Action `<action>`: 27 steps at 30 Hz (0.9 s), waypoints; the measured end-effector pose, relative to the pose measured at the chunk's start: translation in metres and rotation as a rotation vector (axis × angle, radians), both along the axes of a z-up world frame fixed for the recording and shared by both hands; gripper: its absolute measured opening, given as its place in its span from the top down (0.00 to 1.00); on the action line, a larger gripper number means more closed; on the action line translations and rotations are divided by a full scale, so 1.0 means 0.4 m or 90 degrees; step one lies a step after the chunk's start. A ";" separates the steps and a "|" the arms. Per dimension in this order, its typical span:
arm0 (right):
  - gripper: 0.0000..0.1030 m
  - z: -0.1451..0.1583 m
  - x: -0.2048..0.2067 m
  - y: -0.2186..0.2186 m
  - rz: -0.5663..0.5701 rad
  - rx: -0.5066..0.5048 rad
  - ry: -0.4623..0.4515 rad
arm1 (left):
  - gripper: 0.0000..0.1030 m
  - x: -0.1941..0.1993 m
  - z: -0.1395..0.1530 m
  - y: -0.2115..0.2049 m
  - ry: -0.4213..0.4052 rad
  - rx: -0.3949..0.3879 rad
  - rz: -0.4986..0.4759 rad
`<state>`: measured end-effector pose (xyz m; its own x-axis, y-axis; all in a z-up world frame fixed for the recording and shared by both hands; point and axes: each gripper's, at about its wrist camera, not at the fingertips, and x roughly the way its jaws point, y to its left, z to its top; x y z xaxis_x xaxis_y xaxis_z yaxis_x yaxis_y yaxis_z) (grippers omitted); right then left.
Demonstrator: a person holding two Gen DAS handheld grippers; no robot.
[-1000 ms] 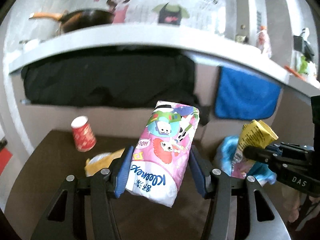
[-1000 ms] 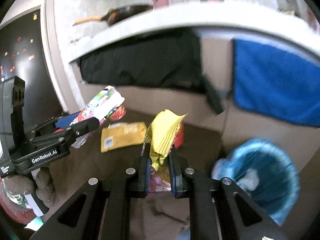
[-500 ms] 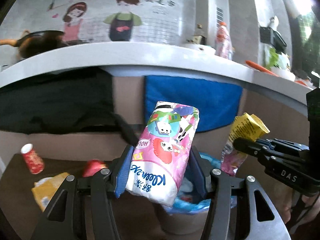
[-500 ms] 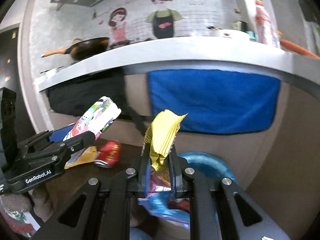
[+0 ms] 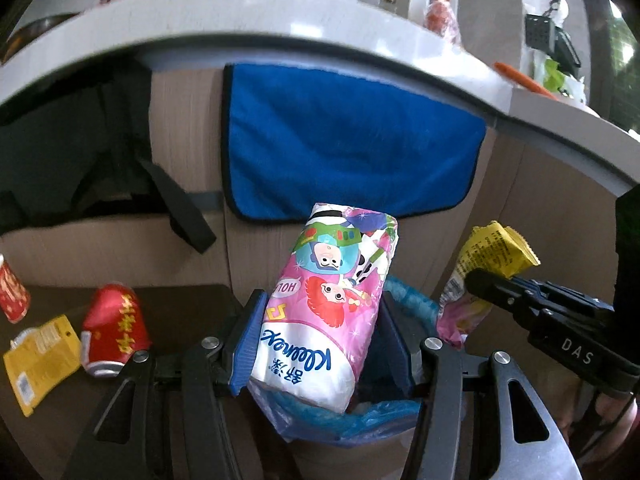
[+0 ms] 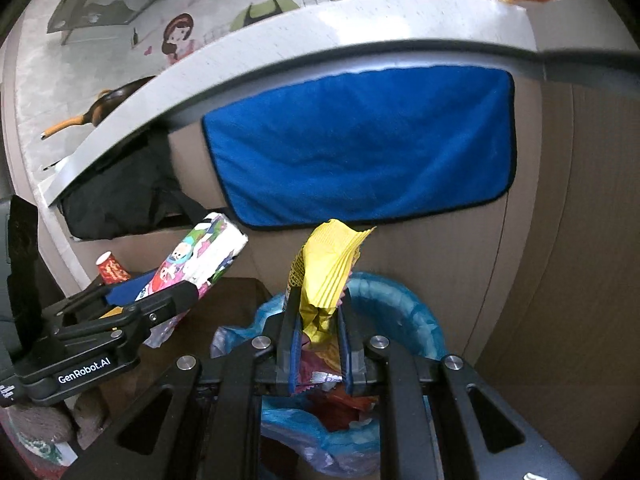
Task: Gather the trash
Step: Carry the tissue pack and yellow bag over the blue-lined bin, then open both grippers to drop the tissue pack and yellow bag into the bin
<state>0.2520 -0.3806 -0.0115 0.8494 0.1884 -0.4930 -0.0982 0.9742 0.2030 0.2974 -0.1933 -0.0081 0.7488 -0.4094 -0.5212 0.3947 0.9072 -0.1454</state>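
Observation:
My left gripper (image 5: 320,312) is shut on a pink cartoon-printed tissue pack (image 5: 332,304), held upright just above the near rim of a bin lined with a blue bag (image 5: 412,304). In the right wrist view that tissue pack (image 6: 200,260) shows at the left. My right gripper (image 6: 318,312) is shut on a crumpled yellow snack wrapper (image 6: 328,264) over the blue-lined bin (image 6: 404,312), which holds red and other wrappers. The right gripper (image 5: 480,284) with the yellow wrapper (image 5: 488,252) also appears at the right of the left wrist view.
A dented red can (image 5: 114,328), a flat yellow packet (image 5: 40,352) and a red paper cup (image 5: 12,292) lie on the dark surface to the left. A blue towel (image 5: 352,148) hangs on the cabinet front behind the bin, under a grey countertop (image 5: 280,36).
Both grippers swung to the right with their loads, from over the dark surface to above the blue-lined bin. The cup, can and packet slid to the left edge of view.

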 end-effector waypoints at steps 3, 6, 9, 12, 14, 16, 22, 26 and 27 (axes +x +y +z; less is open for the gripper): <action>0.86 -0.019 0.018 -0.008 0.001 0.005 0.008 | 0.46 0.016 -0.024 -0.003 0.018 -0.004 0.003; 0.86 -0.035 0.034 -0.013 0.002 0.004 0.017 | 0.46 0.033 -0.046 -0.014 0.034 -0.005 0.004; 0.86 -0.054 0.050 -0.014 0.003 0.005 0.029 | 0.46 0.046 -0.060 -0.020 0.039 -0.002 0.006; 0.86 -0.077 0.065 -0.019 0.007 0.009 0.044 | 0.46 0.064 -0.075 -0.022 0.047 -0.003 0.009; 0.86 -0.092 0.074 -0.022 0.006 0.010 0.052 | 0.46 0.074 -0.087 -0.026 0.056 -0.005 0.010; 0.86 -0.103 0.083 -0.025 0.005 0.013 0.057 | 0.46 0.084 -0.098 -0.028 0.062 -0.004 0.009; 0.86 -0.130 0.106 -0.029 0.004 0.015 0.070 | 0.46 0.106 -0.131 -0.037 0.077 0.003 0.012; 0.86 -0.153 0.119 -0.031 0.004 0.017 0.083 | 0.46 0.125 -0.147 -0.037 0.089 0.006 0.013; 0.86 -0.157 0.122 -0.032 0.004 0.017 0.085 | 0.46 0.128 -0.151 -0.038 0.092 0.007 0.013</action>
